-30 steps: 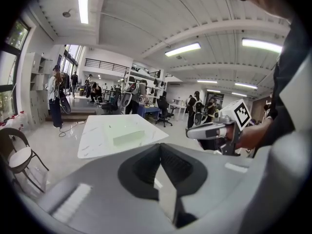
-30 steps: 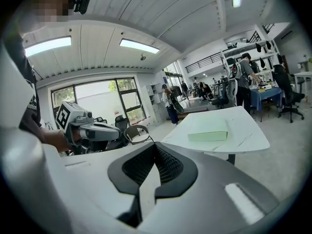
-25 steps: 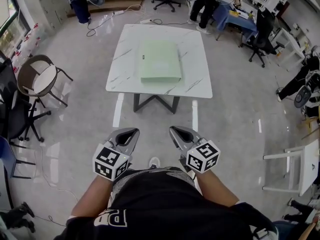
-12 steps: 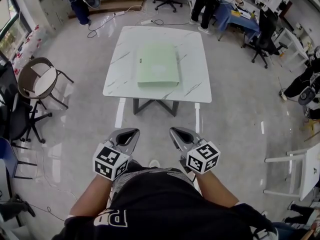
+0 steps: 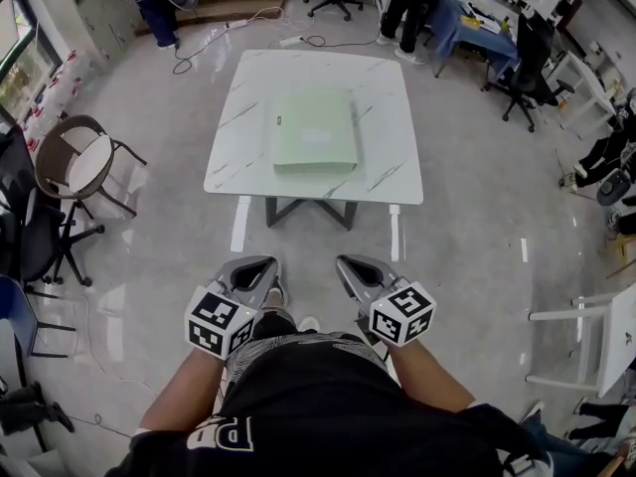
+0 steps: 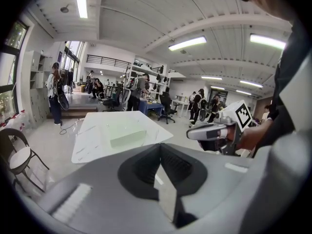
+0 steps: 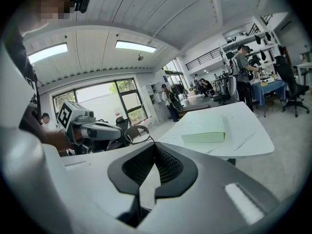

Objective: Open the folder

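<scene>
The step in hand looks like the approach: the folder lies closed and far out of reach. The left gripper (image 5: 260,263) is held low in front of the person's waist, forearm bent in at the side. It points forward and a little below level, its jaws together with nothing between them. Well ahead of both pairs of jaws, past a stretch of floor, the pale green folder (image 5: 316,130) lies flat at the middle of the white table (image 5: 388,97), roughly on the line between the two grippers. The right gripper (image 5: 346,263) sits near the left at the same height, likewise aimed forward and slightly down, and its jaws are also closed and empty. The next move, as I judge it, calls for walking up to the table and lowering the jaws to the folder's edge. One pair would then part to catch the cover while the other steadies the rest.
</scene>
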A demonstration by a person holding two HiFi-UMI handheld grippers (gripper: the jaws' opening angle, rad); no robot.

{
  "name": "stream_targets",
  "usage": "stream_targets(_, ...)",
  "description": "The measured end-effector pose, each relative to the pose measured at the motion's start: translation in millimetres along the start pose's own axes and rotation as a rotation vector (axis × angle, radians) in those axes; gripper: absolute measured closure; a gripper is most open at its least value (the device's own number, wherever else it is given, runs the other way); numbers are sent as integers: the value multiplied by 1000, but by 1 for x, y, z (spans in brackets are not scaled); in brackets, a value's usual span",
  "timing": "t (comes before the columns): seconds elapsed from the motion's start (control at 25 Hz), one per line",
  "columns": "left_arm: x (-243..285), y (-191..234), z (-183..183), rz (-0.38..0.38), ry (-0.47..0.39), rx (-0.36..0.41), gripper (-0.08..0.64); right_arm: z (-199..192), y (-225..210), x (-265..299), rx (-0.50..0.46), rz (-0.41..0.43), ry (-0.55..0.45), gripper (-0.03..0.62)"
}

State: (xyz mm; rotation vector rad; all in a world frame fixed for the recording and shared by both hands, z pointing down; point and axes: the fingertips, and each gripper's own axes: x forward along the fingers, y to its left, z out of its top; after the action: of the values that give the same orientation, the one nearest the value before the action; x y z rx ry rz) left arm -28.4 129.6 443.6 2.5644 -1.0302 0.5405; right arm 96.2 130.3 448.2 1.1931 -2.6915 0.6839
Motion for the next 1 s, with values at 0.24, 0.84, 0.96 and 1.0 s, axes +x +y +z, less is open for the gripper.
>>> stream_targets(0.24, 4, 16, -1, 8, -5, -14, 502, 2, -4, 11, -6, -6, 2, 592)
stream_targets(0.84, 45, 67, 18, -1, -6, -25, 502, 17, -42, 58, -7, -27, 36, 592)
stream_targets(0.96, 55, 86, 29, -1, -1, -14, 502, 28, -51, 76, -9, -26, 41, 593)
stream_targets(1.0, 58, 93, 32, 1, 2, -11, 502, 32, -54, 83, -12, -25, 43, 592)
